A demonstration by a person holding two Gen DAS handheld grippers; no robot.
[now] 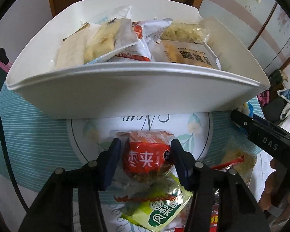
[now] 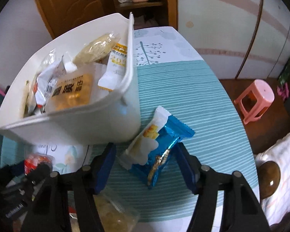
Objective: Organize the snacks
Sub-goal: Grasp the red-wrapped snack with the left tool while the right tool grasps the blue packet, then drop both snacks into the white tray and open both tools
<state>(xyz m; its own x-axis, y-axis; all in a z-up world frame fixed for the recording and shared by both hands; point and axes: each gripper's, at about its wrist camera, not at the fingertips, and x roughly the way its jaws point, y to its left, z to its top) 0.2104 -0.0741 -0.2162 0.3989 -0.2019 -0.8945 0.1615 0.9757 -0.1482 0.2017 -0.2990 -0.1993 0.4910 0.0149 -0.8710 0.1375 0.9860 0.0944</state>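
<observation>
The left gripper (image 1: pixel 146 152) clasps a red snack packet (image 1: pixel 147 155) at lower centre. The right gripper (image 2: pixel 145 159) straddles a blue-and-white snack packet (image 2: pixel 158 150); contact is unclear. Behind both, upper frame, a white bin (image 1: pixel 125 94) holds snacks.

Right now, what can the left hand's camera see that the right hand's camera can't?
Only the left wrist view shows the green snack packet lying just behind the red packet. Only the right wrist view shows the blue and white snack packet between the right gripper's fingers, and a pink stool on the floor. Both show the white bin full of snacks, the striped tablecloth, and the red snack packet between the left gripper's fingers.
</observation>
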